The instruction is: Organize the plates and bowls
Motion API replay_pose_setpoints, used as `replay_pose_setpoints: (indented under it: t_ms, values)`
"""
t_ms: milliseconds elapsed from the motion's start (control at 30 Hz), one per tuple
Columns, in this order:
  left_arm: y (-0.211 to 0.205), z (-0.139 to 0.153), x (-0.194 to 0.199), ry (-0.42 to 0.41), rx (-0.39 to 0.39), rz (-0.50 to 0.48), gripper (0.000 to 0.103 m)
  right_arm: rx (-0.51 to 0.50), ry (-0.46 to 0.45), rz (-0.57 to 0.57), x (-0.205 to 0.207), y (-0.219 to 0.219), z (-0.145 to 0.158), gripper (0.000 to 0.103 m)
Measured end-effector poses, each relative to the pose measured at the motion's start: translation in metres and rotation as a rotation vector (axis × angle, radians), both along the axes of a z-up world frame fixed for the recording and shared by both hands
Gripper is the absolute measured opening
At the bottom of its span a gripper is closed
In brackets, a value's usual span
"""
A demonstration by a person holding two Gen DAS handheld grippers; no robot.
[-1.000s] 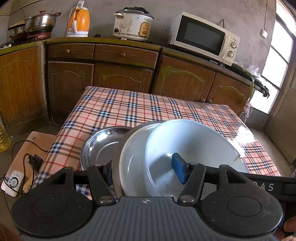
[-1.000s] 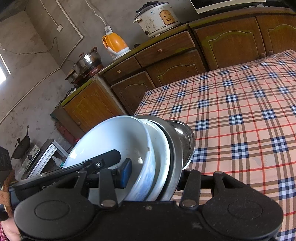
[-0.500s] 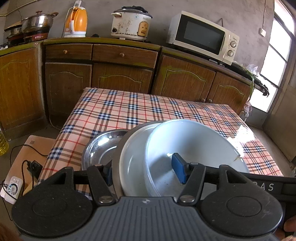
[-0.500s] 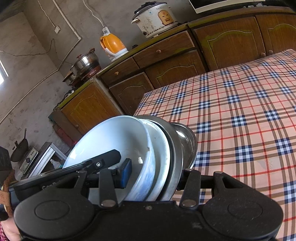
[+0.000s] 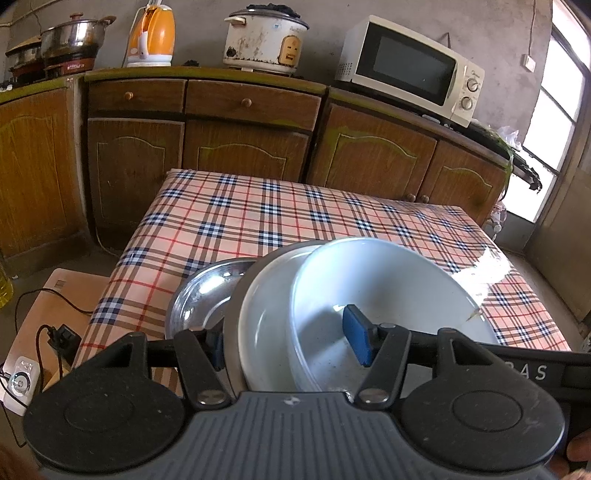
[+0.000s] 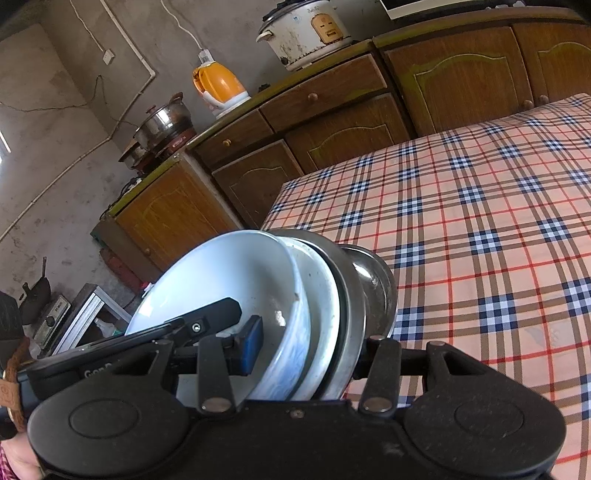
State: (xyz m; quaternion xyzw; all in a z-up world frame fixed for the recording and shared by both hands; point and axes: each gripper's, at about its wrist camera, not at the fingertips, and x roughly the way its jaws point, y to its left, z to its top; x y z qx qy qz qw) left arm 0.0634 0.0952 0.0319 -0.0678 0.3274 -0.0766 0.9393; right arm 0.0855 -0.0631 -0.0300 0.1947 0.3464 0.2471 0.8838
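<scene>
Both the left hand-held gripper (image 5: 291, 347) and the right hand-held gripper (image 6: 314, 347) clamp one nested stack of dishes (image 5: 369, 295) by opposite rims, sharing its weight, above the table's (image 5: 258, 214) near edge.

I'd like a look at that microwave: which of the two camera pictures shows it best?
The left wrist view. There the white microwave stands whole on the counter, door and two knobs facing the camera, right of the rice cooker. The right wrist view catches only a pale sliver of it at the top edge, too little to make anything out.
</scene>
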Motion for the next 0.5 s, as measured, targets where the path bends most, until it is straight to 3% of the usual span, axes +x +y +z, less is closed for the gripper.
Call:
replay_pose_setpoints:
  t_ms: [500]
  values:
    - [0.010,-0.014,0.025,0.016,-0.010,-0.010,0.061,-0.013,0.018,-0.005,0.027,0.012,-0.013,0.055]
